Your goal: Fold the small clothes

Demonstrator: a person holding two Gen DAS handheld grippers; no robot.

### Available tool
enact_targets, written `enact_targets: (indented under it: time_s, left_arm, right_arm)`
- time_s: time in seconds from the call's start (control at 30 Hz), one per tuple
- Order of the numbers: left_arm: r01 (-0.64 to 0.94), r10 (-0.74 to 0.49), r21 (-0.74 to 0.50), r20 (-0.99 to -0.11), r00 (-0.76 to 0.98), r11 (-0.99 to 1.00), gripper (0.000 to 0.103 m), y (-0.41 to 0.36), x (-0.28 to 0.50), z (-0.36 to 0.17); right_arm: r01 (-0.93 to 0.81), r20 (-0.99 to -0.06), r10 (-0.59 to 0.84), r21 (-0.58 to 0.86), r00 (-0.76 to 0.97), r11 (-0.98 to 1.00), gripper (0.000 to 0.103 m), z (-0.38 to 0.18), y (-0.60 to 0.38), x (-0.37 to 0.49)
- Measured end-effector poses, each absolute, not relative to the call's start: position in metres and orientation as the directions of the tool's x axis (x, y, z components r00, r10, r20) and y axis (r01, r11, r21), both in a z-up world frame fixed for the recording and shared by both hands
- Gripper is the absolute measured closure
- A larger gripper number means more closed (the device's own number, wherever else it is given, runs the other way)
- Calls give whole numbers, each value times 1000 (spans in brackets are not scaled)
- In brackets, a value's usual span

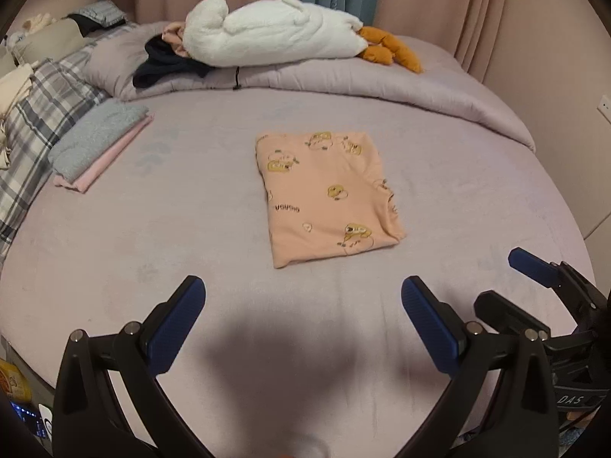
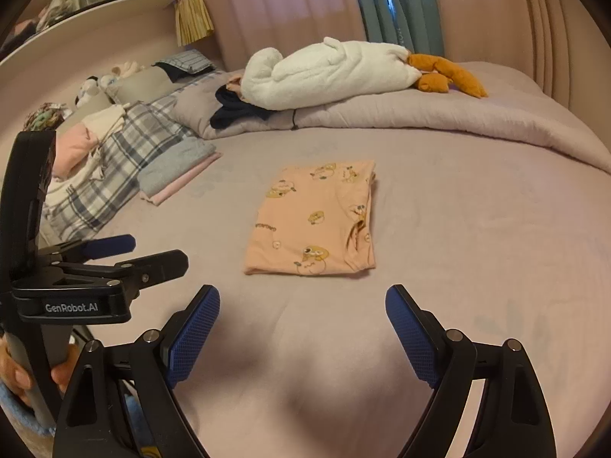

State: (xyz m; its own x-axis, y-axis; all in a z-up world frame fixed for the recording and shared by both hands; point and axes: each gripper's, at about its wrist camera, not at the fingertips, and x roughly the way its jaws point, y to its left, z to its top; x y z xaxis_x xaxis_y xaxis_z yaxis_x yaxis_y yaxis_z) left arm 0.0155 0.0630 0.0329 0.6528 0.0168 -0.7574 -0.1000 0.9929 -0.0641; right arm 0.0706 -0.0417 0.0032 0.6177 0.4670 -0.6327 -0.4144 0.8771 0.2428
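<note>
On left gripper (image 2: 114,246) housing, seen from right wrist view: white "GenRobot.AI" lettering, readable. On right gripper (image 1: 529,263) body, seen from left wrist view: partial "DAS" on a strap or label, rest cut off. On peach garment (image 1: 328,196): small printed word beside the cartoon animals, upside down, not legible.

Left jaws spread fully wide, nothing between the blue pads (image 1: 179,324). Right gripper (image 2: 301,328) jaws wide too, empty, blue pads (image 2: 194,337) clear of fabric. Both held above bare sheet, short of the garment's near edge, not touching it.

Peach garment folded into a neat rectangle, flat at centre of lilac bed sheet (image 1: 191,229), well apart from everything else.

Around: stack of folded grey and pink cloths (image 1: 99,141) far left, beside plaid pillow (image 1: 34,129). Rolled lilac duvet (image 1: 343,80) across the far side, white plush toy (image 1: 267,38) with orange feet on top, dark garment (image 1: 164,65) tucked at its left end. Pink curtains (image 1: 439,0) behind, teal strip between. Wall socket (image 1: 605,106) far right. Hand (image 2: 23,374) gripping left gripper's handle, lower left of right wrist view. Nothing blocking the path to the garment.
</note>
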Motion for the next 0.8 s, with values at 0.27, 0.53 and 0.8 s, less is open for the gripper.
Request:
enact_targets:
  time_s: [0.27, 0.53, 0.8]
  left_arm:
    - [-120, 27, -73, -738, 674, 990, 0, 62, 8, 42]
    - [-155, 55, -67, -742, 669, 986, 0, 67, 4, 42]
    - [-167, 61, -68, -746, 663, 984, 0, 70, 3, 39]
  right_arm:
    - [-412, -611, 477, 256, 632, 874, 15, 14, -41, 65]
    - [-397, -624, 431, 204, 652, 895, 15, 18, -35, 63]
    - [-402, -632, 426, 193, 647, 895, 15, 18, -29, 63]
